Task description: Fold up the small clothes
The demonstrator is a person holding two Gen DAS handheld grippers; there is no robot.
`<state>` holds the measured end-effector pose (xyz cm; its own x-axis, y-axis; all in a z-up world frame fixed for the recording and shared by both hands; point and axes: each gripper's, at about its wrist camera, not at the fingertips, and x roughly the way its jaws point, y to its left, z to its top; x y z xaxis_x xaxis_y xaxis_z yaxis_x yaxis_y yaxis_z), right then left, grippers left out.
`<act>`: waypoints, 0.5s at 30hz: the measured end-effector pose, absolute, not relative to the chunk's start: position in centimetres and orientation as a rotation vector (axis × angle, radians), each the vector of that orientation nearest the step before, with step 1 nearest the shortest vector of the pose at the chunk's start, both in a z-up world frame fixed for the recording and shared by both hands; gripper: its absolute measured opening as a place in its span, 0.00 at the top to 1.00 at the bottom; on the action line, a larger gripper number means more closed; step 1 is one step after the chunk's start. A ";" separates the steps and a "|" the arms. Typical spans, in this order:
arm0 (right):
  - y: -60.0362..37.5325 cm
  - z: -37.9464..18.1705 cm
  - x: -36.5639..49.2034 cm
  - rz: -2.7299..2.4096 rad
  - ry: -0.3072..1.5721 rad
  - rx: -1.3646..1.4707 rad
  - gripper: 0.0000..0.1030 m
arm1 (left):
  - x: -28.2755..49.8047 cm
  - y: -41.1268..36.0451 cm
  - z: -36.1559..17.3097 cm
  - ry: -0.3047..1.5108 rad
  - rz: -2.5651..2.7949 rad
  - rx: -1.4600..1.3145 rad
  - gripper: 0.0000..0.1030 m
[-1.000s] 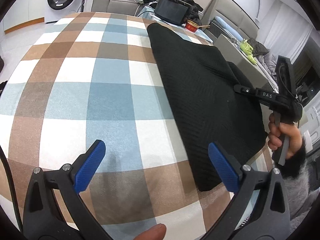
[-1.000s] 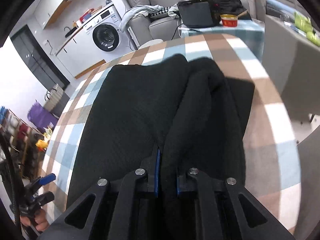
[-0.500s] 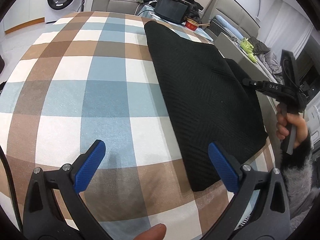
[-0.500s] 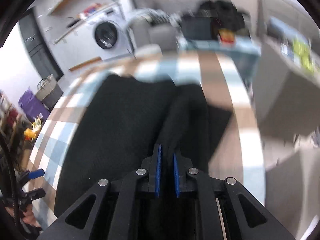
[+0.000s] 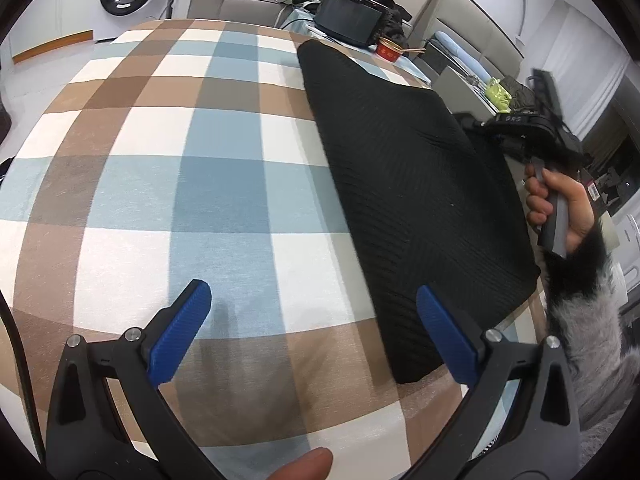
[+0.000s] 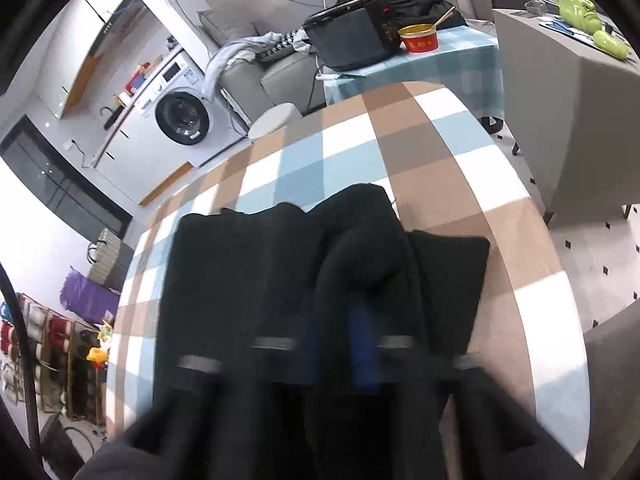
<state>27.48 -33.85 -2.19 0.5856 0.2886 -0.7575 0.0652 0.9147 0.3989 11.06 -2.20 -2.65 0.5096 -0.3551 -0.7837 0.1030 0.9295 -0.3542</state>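
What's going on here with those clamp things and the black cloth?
A person is folding a black knit garment on a table with a checked cloth, using a hand-held gripper in each hand. The right gripper is clamped shut on a fold of the garment's right side, lifting it. The left gripper hangs open over the cloth beside the garment, holding nothing.

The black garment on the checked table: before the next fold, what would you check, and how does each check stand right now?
1. Right gripper pinching a fold of the black garment: ok, cloth sits between its closed pads.
2. Left gripper free: ok, open over the checked tablecloth, holding nothing.
3. Garment lying flat: not ok, one part is lifted and bunched.
4. Space on the table beside it: ok.
5. Right wrist view sharp enough to judge the grip: not ok, its fingers are blurred.
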 end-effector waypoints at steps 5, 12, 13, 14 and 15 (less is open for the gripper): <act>-31.8 0.0 27.2 0.170 0.852 0.187 0.95 | 11.3 -1.5 -3.1 1.012 -0.253 -0.295 0.01; -34.6 -3.0 27.2 -0.041 1.026 0.231 0.76 | 11.4 -1.2 -3.1 1.010 -0.245 -0.291 0.01; -34.5 -2.4 26.4 -0.033 1.010 0.240 0.72 | 11.6 -1.2 -3.2 1.014 -0.244 -0.293 0.01; -34.4 -1.8 25.4 -0.012 0.988 0.259 0.66 | 11.7 -1.2 -3.3 1.017 -0.243 -0.293 0.01; -34.2 -1.0 24.2 0.019 0.956 0.281 0.65 | 11.9 -1.3 -3.4 1.021 -0.244 -0.290 0.01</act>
<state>24.23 -34.19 -1.04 0.5796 0.1397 -0.8028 0.1071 0.9636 0.2450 11.89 -1.30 -3.40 0.5017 -0.3328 -0.7985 0.0647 0.9349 -0.3490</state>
